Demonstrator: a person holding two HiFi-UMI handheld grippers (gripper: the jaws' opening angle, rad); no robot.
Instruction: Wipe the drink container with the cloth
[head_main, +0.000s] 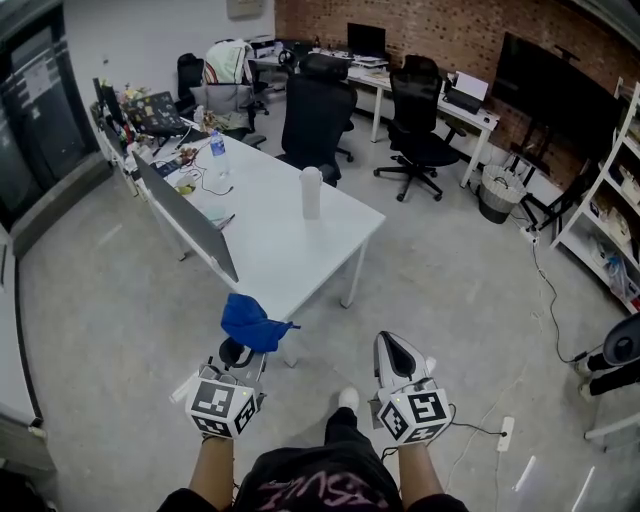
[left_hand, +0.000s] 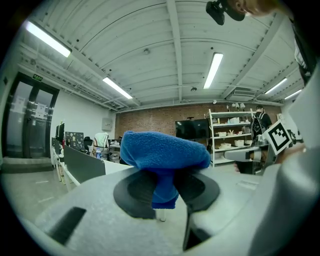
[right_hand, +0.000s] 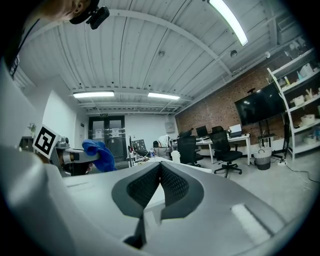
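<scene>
A white drink container (head_main: 311, 192) stands upright on the white table (head_main: 290, 240), and shows small and far in the right gripper view as the container (right_hand: 175, 156). My left gripper (head_main: 243, 345) is shut on a blue cloth (head_main: 249, 321), which bunches over the jaws as the cloth (left_hand: 162, 160) in the left gripper view. It hovers off the table's near end. My right gripper (head_main: 395, 352) is shut with nothing between its jaws, beside the left one and well short of the container. The same cloth (right_hand: 100, 155) shows at the left of the right gripper view.
A grey divider panel (head_main: 190, 220) runs along the table's left side. A water bottle (head_main: 218, 152) and clutter sit at the far end. Black office chairs (head_main: 315, 115) stand behind the table. A power strip (head_main: 505, 432) and cable lie on the floor at right.
</scene>
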